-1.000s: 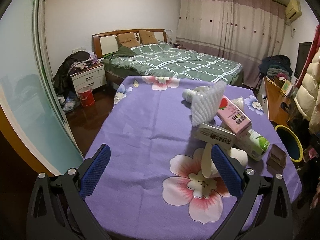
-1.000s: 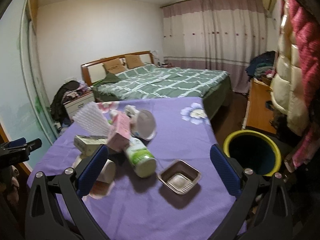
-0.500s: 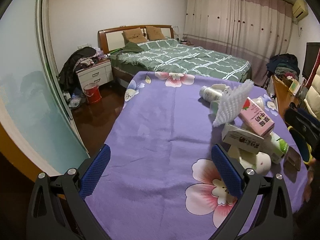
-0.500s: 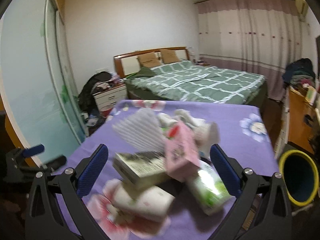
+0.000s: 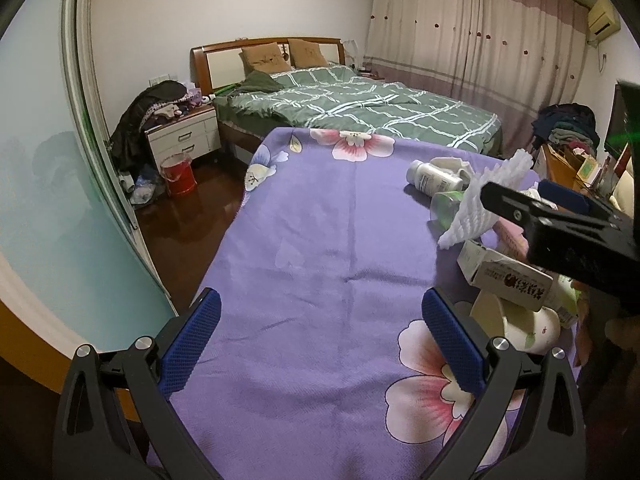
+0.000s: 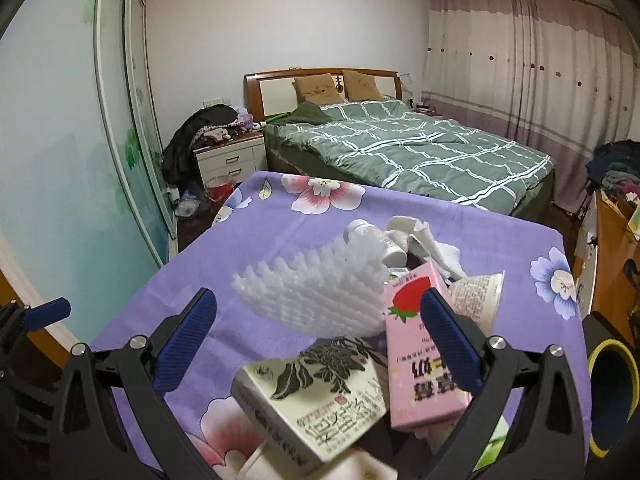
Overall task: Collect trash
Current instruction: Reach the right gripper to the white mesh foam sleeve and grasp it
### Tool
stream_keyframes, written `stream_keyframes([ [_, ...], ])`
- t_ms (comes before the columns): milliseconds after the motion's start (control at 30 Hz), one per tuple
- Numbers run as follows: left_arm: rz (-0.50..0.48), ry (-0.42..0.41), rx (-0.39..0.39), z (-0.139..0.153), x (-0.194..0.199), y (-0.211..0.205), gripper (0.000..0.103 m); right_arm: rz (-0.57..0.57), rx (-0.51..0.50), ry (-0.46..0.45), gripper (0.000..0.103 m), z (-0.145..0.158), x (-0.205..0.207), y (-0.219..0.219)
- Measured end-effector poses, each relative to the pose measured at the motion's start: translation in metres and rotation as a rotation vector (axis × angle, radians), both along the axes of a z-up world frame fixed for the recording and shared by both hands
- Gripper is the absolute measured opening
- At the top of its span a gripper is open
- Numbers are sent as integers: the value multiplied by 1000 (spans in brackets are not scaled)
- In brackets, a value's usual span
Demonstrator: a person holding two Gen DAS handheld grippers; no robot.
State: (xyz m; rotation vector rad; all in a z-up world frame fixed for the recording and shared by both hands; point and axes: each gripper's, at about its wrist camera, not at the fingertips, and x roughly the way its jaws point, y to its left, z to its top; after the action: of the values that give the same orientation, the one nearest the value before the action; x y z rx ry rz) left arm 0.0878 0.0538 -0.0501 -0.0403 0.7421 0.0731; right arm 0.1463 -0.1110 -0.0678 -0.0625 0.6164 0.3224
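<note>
Trash pile [image 6: 352,344]: white foam net, pink carton, printed box, jumbled. Both hand-held grippers, left [image 5: 320,344] & right [image 6: 320,344], wide, empty.

Ahead of the left gripper [image 5: 320,338] the purple tablecloth [image 5: 320,240] lies bare between its spread fingers and well beyond. Off its right finger a paper cup [image 5: 516,320] and a white box [image 5: 504,276] crowd in. The right gripper [image 6: 320,338] has no such room: the box [image 6: 308,404], a pink carton [image 6: 416,360] and white foam netting [image 6: 320,284] fill the gap between its wide-apart fingers.
</note>
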Motion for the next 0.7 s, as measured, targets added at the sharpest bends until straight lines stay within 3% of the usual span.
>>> stream_keyframes([
  [167,-9,4,0,-2,1,-2,99,19,-3,18,93,-1,15,5],
  [233,-12,6,-2,-2,0,-3,99,31,-4,31,78,-2,19,7],
  [367,-13,13,-5,-4,2,-3,99,53,25,67,55,-4,22,5],
  [433,-16,17,-7,-5,3,-3,99,59,43,72,35,-2,23,3],
  [500,-19,19,-8,-6,5,-4,99,68,79,83,27,0,24,0],
  [700,-26,23,-7,-8,5,-6,99,111,181,80,23,15,21,-10],
])
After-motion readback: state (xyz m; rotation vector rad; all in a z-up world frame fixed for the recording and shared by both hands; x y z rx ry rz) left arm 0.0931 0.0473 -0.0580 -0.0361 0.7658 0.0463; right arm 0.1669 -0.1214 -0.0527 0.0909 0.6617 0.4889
